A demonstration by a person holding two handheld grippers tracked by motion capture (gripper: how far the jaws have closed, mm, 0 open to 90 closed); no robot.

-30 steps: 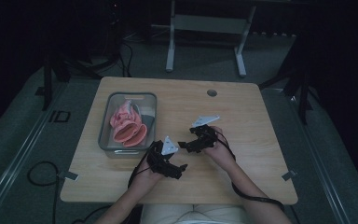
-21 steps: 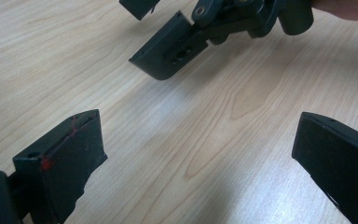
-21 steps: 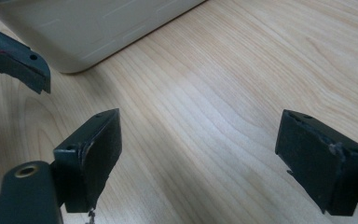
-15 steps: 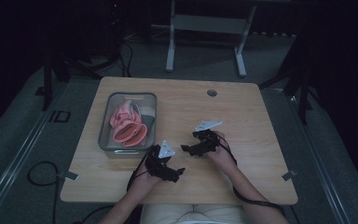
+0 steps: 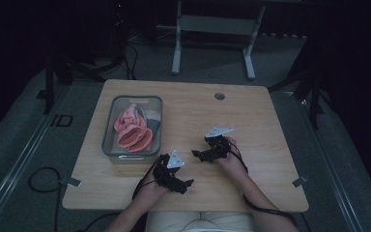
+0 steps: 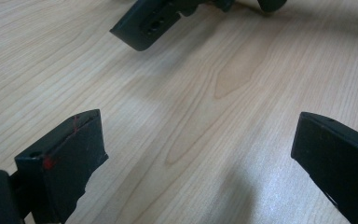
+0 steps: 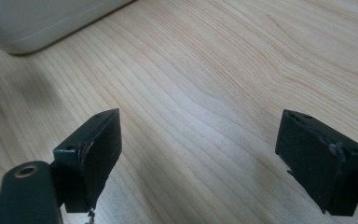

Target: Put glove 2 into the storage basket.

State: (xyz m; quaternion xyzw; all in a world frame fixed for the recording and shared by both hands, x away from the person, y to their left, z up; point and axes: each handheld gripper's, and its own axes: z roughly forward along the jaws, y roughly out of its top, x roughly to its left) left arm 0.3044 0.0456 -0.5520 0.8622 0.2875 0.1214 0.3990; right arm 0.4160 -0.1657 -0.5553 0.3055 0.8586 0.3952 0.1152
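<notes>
Left gripper (image 5: 186,184): it sits low over the table (image 5: 265,125) near the front edge, left of centre, held in the person's left hand (image 5: 150,186). In the left gripper view (image 6: 200,154) its jaws stand wide apart with bare wood grain between them — nothing is held and no pad touches any object. Whether the jaw tips rest on the wood cannot be told. The grey plate on top of it tilts up toward the bin.

Right gripper (image 5: 195,154): it lies just right of the table's centre line, a little farther from the front edge than the left one, in the person's right hand (image 5: 232,157), jaws pointing left toward the bin. In the right gripper view (image 7: 198,154) the jaws are likewise spread wide over bare wood, empty. One of its black jaws shows at the top of the left gripper view (image 6: 144,23), near but apart from the left gripper's jaws.

Clear bin (image 5: 157,104): it stands in the left half of the table, nearer the left edge than the centre, well apart from the right gripper and near the left one. Its pale rounded corner shows at the top left of the right gripper view (image 7: 42,23). Inside lies pink cloth (image 5: 130,130) with a grey piece (image 5: 152,123) against the bin's right wall — neither gripper touches them.

A dark round hole (image 5: 219,96) sits near the table's far edge, right of centre.
</notes>
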